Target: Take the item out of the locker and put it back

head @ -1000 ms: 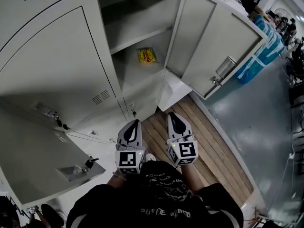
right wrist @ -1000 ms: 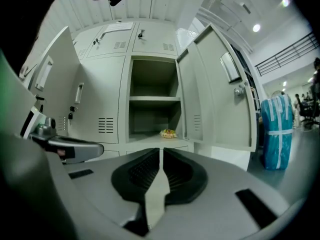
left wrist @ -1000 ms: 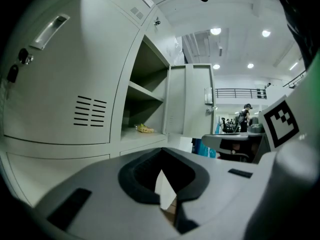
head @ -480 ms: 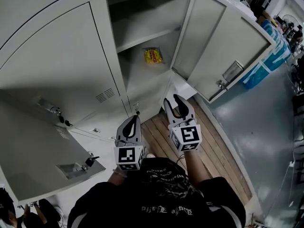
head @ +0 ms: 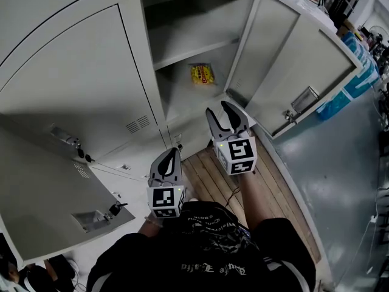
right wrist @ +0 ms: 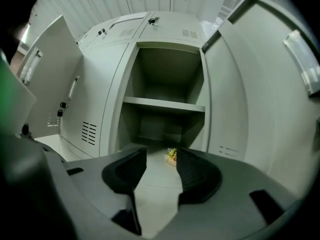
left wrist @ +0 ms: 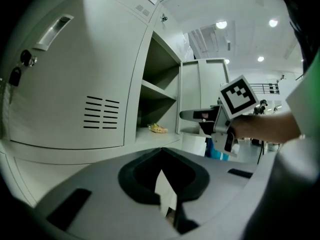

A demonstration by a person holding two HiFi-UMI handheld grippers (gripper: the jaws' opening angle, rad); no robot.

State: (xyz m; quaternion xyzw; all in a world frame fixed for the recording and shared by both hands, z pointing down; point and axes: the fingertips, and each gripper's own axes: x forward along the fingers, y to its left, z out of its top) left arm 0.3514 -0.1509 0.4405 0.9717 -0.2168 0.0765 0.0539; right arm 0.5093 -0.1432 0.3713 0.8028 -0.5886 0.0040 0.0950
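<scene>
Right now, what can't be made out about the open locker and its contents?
Yellow packet: print too small to read in any view; in the right gripper view one opening jaw of the right gripper, nothing between them, covers its right edge.
Upper compartment: its top back lies in shadow in the head view.
Compartment floor: mostly behind the side wall in the left gripper view.

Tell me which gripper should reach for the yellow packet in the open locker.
Right. The right gripper sits nearer the open compartment, jaws opening and empty, with the yellow packet framed between them in its view. The left gripper sits lower and farther from it, shut.
</scene>
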